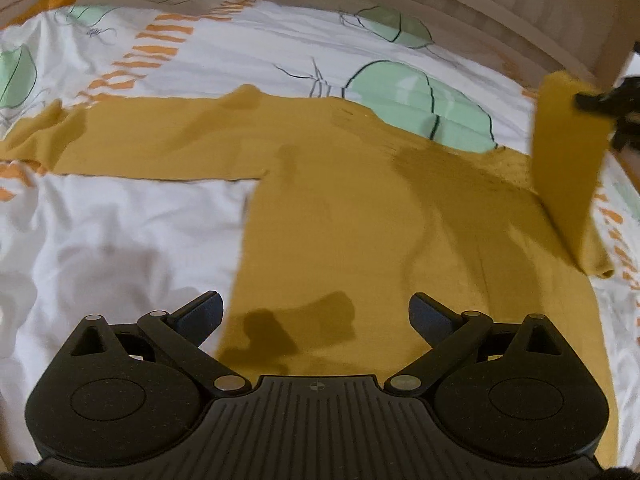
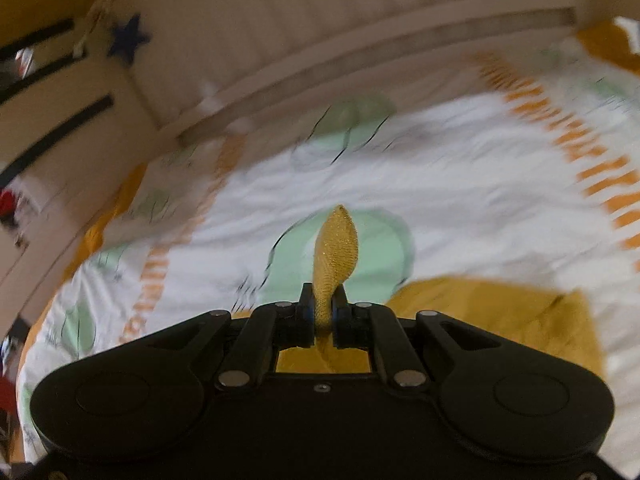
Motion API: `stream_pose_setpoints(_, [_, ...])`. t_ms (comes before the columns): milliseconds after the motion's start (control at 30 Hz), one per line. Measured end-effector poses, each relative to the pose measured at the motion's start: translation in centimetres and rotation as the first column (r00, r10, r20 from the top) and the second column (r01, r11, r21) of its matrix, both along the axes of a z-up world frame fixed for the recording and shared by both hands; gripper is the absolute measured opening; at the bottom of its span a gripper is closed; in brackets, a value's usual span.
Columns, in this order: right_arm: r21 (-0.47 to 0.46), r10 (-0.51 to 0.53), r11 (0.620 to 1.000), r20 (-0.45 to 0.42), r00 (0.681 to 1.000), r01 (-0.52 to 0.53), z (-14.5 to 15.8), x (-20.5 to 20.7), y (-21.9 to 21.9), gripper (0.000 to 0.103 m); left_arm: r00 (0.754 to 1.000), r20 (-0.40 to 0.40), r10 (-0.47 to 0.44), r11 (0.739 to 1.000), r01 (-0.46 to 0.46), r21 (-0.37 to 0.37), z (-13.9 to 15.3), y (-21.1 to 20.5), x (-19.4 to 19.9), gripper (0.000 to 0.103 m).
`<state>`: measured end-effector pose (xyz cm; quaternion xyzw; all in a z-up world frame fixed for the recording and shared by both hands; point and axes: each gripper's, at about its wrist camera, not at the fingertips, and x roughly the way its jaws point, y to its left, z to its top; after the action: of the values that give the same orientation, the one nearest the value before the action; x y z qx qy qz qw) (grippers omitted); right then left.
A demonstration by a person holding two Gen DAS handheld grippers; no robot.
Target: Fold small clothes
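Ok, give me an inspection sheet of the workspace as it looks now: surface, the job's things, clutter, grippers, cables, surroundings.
Surface: bed cover, white with green leaf and orange stripe print, creased.
Job's things: mustard long-sleeved top spread flat on the cover; one sleeve lies out sideways, the other sleeve is lifted off the bed.
Clutter: nothing seen on the cover besides the top.
Grippers: left gripper above the top's body, jaws wide open, empty; right gripper shut on the lifted sleeve's end.
Cables: nothing seen.
Surroundings: pale wooden bed frame behind the cover; blurred items beyond it, not identifiable.
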<state>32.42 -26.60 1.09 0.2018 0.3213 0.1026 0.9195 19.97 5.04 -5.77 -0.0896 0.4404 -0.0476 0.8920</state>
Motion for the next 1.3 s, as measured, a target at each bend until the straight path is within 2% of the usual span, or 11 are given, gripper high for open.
stream_pose_setpoints(200, [0.014, 0.06, 0.998, -0.06, 0.996, -0.06, -4.7, 0.9, 6.1, 0.015, 1.0, 0.018, 0.002, 0.999, -0.001, -0.042, -0.1, 2.7, -0.3, 0.1])
stream_pose_setpoints(367, [0.053, 0.092, 0.995, -0.068, 0.993, -0.089, -6.8, -0.3, 8.0, 0.029, 1.0, 0.025, -0.007, 0.999, 0.008, -0.043, 0.0, 2.9, 0.2, 0.1])
stream_pose_setpoints(400, [0.066, 0.1, 0.993, -0.058, 0.993, -0.096, -7.1, -0.6, 8.1, 0.041, 1.0, 0.028, -0.011, 0.999, 0.012, -0.039, 0.0, 2.8, 0.4, 0.1])
stream_pose_setpoints(433, [0.073, 0.106, 0.992, -0.048, 0.993, -0.103, -7.1, -0.9, 8.0, 0.059, 0.999, 0.031, -0.018, 0.999, 0.019, -0.036, 0.1, 2.7, 0.5, 0.1])
stream_pose_setpoints(500, [0.081, 0.112, 0.991, -0.018, 0.994, -0.11, -7.0, -1.8, 7.4, 0.072, 0.999, 0.036, -0.032, 0.999, 0.033, -0.033, 0.2, 2.2, 0.9, 0.1])
stream_pose_setpoints(667, [0.036, 0.09, 0.995, 0.02, 0.996, -0.091, -6.3, -4.5, 5.0, 0.073, 0.996, 0.05, -0.076, 0.996, 0.079, -0.045, 0.4, 0.1, 2.4, 0.1])
stream_pose_setpoints(1000, [-0.202, -0.023, 0.979, 0.075, 0.997, 0.038, -7.7, -10.8, 0.5, 0.099, 0.98, 0.084, -0.183, 0.983, 0.183, 0.004, 0.0, -5.6, 6.4, 0.1])
stream_pose_setpoints(1033, [-0.219, -0.035, 0.974, 0.085, 0.996, 0.052, -7.9, -11.1, 0.4, 0.101, 0.978, 0.084, -0.189, 0.982, 0.188, 0.01, -0.2, -6.0, 6.8, 0.099])
stream_pose_setpoints(1067, [-0.234, -0.046, 0.97, 0.097, 0.994, 0.068, -8.1, -11.5, 0.2, 0.101, 0.978, 0.085, -0.192, 0.981, 0.192, 0.013, -0.3, -6.3, 7.0, 0.093])
stream_pose_setpoints(1133, [-0.25, -0.06, 0.964, 0.122, 0.991, 0.089, -8.5, -11.9, 0.0, 0.102, 0.977, 0.079, -0.2, 0.98, 0.199, 0.025, -0.6, -7.0, 7.7, 0.084])
stream_pose_setpoints(1300, [-0.212, -0.048, 0.974, 0.153, 0.987, 0.08, -8.9, -11.4, -0.7, 0.102, 0.978, 0.034, -0.204, 0.978, 0.202, 0.052, -2.1, -8.5, 9.3, 0.083])
